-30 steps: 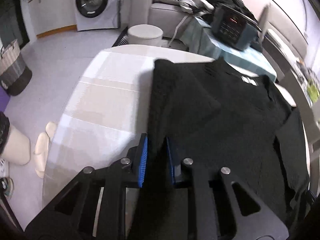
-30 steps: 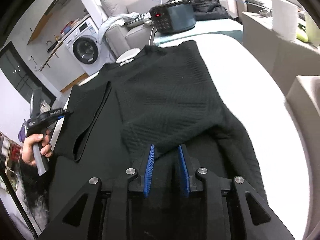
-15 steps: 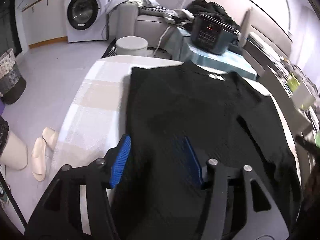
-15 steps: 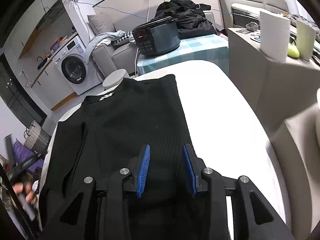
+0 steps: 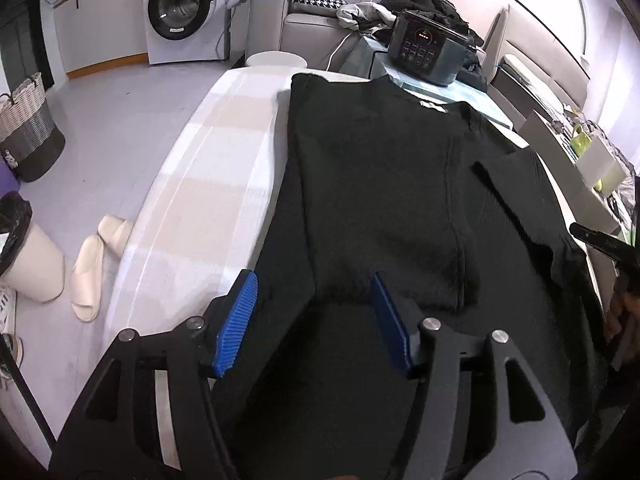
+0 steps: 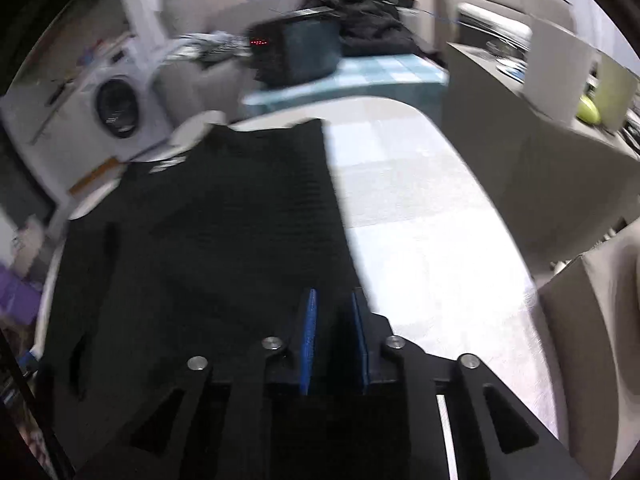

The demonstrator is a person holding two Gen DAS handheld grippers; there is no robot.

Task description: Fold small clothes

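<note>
The black sweater (image 5: 384, 184) lies flat on the pale checked bench (image 5: 208, 184), neck end away from the person, with both sides already turned in over the body so it forms a long dark strip; the right-hand edge runs straight along the bare bench in the right wrist view. The left tongs (image 5: 312, 316) have just been opening and now stand wide apart above the near part of the garment, their blue pads (image 5: 236, 320) clear of the cloth, so nothing is gripped there. The right tongs (image 6: 334, 340) have just been closing to a narrow gap at the near right edge of the sweater (image 6: 224, 216); dark cloth sits between the pads, but blur keeps me from telling whether they actually press on it. My reading is that the step in hand is taking the hem end to carry it up toward the neck. To do it well, each pair of tongs should bite a near corner through all folded layers, both lifting together and level, so the tucked sleeves do not slide out, then lay the hem square on the shoulders. A white neck label (image 5: 432, 105) shows at the collar, too small to read. The dark cooker (image 5: 424, 52) behind shows red lit dots and buttons, with no legible words.
</note>
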